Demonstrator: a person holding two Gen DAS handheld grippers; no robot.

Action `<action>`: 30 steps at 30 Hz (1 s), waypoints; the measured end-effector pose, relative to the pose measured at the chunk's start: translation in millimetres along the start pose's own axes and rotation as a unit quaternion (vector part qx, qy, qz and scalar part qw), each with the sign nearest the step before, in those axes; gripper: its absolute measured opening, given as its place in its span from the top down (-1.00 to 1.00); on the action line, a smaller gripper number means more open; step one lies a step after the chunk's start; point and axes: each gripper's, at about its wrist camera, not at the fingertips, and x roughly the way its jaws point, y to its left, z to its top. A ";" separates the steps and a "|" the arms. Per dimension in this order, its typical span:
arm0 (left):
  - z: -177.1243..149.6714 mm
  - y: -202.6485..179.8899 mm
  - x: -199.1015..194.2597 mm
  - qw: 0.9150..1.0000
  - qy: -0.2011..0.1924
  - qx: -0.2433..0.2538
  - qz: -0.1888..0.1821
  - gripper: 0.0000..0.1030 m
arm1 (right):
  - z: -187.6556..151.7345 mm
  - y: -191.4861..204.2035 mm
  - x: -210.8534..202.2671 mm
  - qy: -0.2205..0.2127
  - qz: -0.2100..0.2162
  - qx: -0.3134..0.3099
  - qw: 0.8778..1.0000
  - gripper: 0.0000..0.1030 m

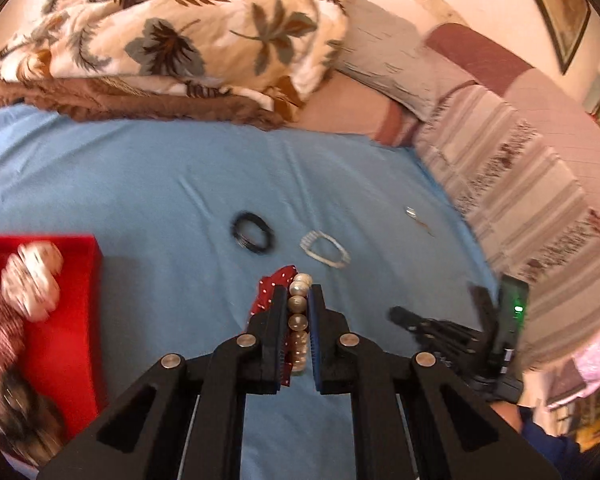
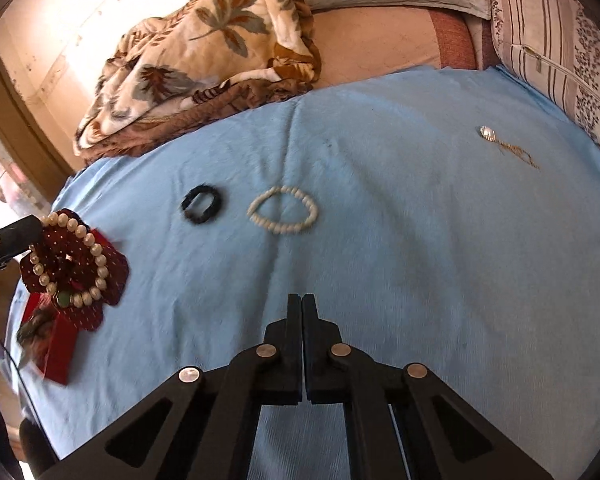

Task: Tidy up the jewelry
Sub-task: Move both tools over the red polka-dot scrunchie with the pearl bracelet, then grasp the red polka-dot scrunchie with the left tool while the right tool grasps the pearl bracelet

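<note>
The left gripper (image 1: 297, 294) clamps a large-beaded pearl bracelet (image 1: 298, 312) with red dotted fabric flower (image 1: 274, 280); the right gripper (image 2: 302, 300) is closed, empty, the small white bead bracelet (image 2: 283, 215) ahead of it.

Warm daylight, glare on back wall; motion blur at left; fisheye-curved, dark corners.

We've got glossy pearl beads (image 1: 299, 322) against dotted red cloth (image 1: 274, 280), a matt blue bedsheet (image 1: 140, 184), fuzzy leaf-print blanket (image 1: 188, 28), matt black plastic claws.
</note>
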 end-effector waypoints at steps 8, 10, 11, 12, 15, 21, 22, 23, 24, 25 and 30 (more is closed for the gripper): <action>-36.6 22.4 15.4 0.997 0.038 -0.025 0.062 0.80 | -25.5 20.4 -13.5 0.005 0.024 -0.019 1.000 0.95; -41.9 32.1 13.2 0.996 0.037 -0.038 0.066 0.80 | -27.2 31.8 -13.4 0.007 0.041 -0.031 0.999 0.85; -45.1 37.1 12.4 0.996 0.037 -0.045 0.069 0.80 | -27.5 35.7 -12.6 0.008 0.048 -0.035 0.998 0.78; -48.3 41.6 12.9 0.995 0.038 -0.050 0.071 0.79 | -27.9 42.2 -11.2 0.010 0.062 -0.040 0.997 0.56; -57.5 53.7 19.2 0.994 0.048 -0.062 0.080 0.73 | -28.7 60.5 -4.5 0.010 0.087 -0.051 0.995 0.22; -67.4 73.4 34.2 0.991 0.061 -0.089 0.078 0.72 | -16.4 87.5 33.6 0.037 0.103 -0.064 0.992 0.22; -67.5 73.2 34.5 0.991 0.061 -0.089 0.076 0.72 | -13.8 89.1 41.4 0.044 0.105 -0.063 0.991 0.23; -67.6 73.2 35.1 0.992 0.060 -0.088 0.074 0.72 | -12.1 91.9 49.7 0.052 0.104 -0.065 0.991 0.24; -67.6 72.6 35.8 0.992 0.060 -0.087 0.073 0.72 | -10.8 95.2 60.4 0.063 0.106 -0.069 0.990 0.29; -67.4 72.0 36.3 0.992 0.059 -0.087 0.072 0.72 | -10.9 97.1 67.7 0.075 0.113 -0.071 0.988 0.42; -66.9 66.5 41.8 0.993 0.060 -0.084 0.058 0.72 | -13.5 92.6 61.7 0.068 0.108 -0.067 0.989 0.75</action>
